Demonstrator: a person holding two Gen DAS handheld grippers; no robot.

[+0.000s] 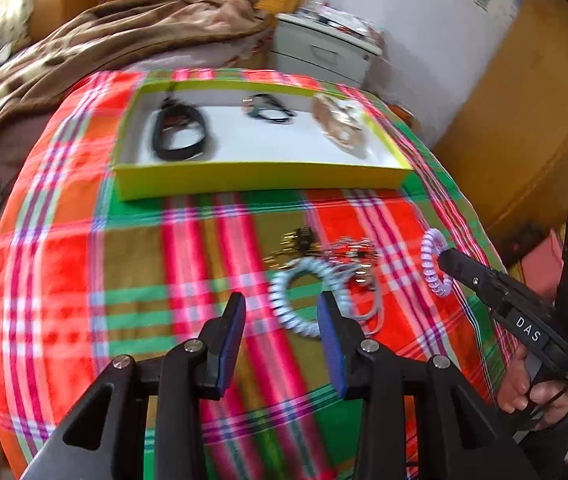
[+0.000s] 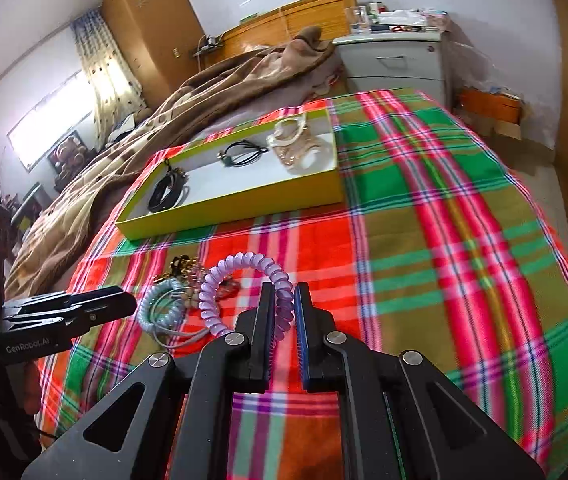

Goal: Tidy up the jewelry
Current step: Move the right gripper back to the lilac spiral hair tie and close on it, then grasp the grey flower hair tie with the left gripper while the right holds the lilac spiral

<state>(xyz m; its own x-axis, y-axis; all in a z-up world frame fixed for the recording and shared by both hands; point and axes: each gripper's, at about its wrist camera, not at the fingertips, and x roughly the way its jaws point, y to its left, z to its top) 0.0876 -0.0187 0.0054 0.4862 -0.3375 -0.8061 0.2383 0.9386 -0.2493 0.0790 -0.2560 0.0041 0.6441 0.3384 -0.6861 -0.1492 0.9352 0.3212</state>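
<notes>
My right gripper (image 2: 284, 300) is shut on a purple spiral hair tie (image 2: 244, 276) and holds it just above the plaid cloth; it also shows in the left wrist view (image 1: 433, 264). My left gripper (image 1: 282, 308) is open and empty, over a pale blue spiral hair tie (image 1: 303, 300) lying on the cloth. Beside that lie a gold and black trinket (image 1: 291, 244) and a silver beaded piece (image 1: 353, 256). A yellow-green tray (image 1: 260, 178) at the back holds a black bracelet (image 1: 180, 132), a black cord (image 1: 270, 110) and a beige beaded piece (image 1: 341, 124).
The plaid cloth (image 2: 443, 240) covers a bed. A brown blanket (image 2: 204, 92) lies behind the tray. A grey drawer cabinet (image 2: 395, 64) stands at the far side. The cloth's right edge drops off near a wooden door (image 1: 523, 120).
</notes>
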